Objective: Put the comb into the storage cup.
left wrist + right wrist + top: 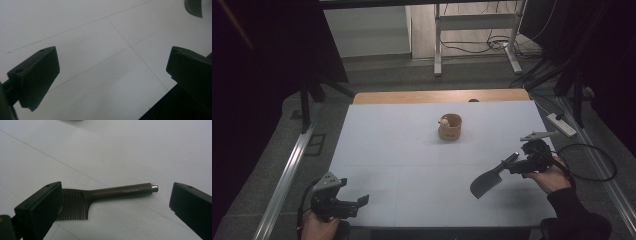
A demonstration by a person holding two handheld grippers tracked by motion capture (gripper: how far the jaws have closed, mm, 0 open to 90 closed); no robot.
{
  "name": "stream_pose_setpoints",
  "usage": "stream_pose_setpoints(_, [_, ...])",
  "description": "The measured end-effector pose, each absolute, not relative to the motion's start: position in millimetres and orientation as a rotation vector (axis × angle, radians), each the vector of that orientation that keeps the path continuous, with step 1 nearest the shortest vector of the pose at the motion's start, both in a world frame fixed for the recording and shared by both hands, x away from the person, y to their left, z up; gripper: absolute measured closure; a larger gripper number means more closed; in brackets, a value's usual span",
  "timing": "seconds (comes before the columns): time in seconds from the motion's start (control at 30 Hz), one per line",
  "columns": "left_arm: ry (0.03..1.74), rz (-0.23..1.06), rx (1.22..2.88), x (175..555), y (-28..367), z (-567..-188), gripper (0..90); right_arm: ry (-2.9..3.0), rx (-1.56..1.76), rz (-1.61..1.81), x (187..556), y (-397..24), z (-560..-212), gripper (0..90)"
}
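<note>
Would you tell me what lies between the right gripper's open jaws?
In the right gripper view, the dark comb lies on the white table between the right gripper's open jaws, with neither jaw touching its handle.

**Black grippers, dark sleeve**

Both the left gripper (357, 202) and the right gripper (511, 161) are black, each topped by a grey three-cornered plate and trailing a black cable. Their blocky jaws show small screw holes. The person wears a dark sleeve (574, 212).

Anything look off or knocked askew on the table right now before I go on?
Nothing stands out. The comb lies flat on the white table between the open jaws of the right gripper. The wooden cup stands upright, and the left gripper is open.
</note>
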State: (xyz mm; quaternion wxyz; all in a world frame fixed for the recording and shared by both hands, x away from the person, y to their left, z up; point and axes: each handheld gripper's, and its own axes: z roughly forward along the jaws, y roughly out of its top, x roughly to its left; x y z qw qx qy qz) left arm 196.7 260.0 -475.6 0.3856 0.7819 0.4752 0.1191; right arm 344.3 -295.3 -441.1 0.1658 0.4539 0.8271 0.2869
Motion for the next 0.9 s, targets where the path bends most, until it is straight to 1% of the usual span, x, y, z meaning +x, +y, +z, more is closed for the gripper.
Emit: stream_pose_setpoints(0.9, [1.207,0.293,1.989,197,261,-476,0.0,2.377,1.291,0.718,381,-284,-449,0.0])
